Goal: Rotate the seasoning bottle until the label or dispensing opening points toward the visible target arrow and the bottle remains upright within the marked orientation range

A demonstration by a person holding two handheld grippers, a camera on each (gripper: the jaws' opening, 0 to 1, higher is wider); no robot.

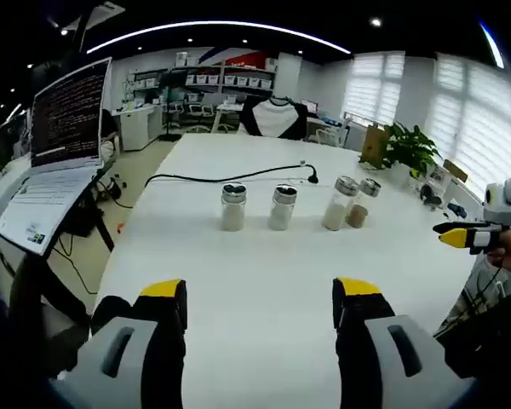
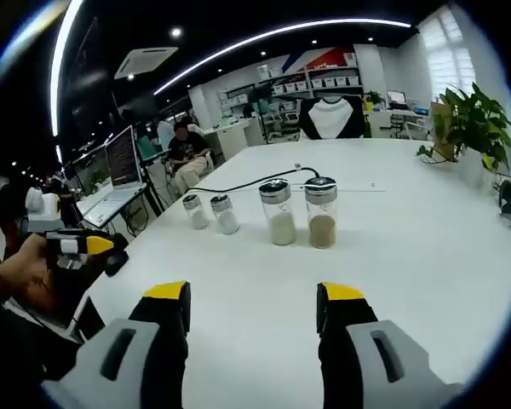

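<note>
Four seasoning bottles (image 1: 282, 207) upright in a row, mid table (image 1: 264, 264), silver caps; no label readable. Left gripper (image 1: 260, 302) and right gripper (image 2: 252, 307): jaws wide, holding nothing, near edge.

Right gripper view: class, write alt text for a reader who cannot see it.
Four seasoning bottles stand upright in a row on a white table, beyond the open right gripper. The left gripper enters from the left; a black cable lies behind.

Bright ceiling strip lights (image 1: 213, 25), sharp centre, fisheye-bent edges (w/ slight blur)
</note>
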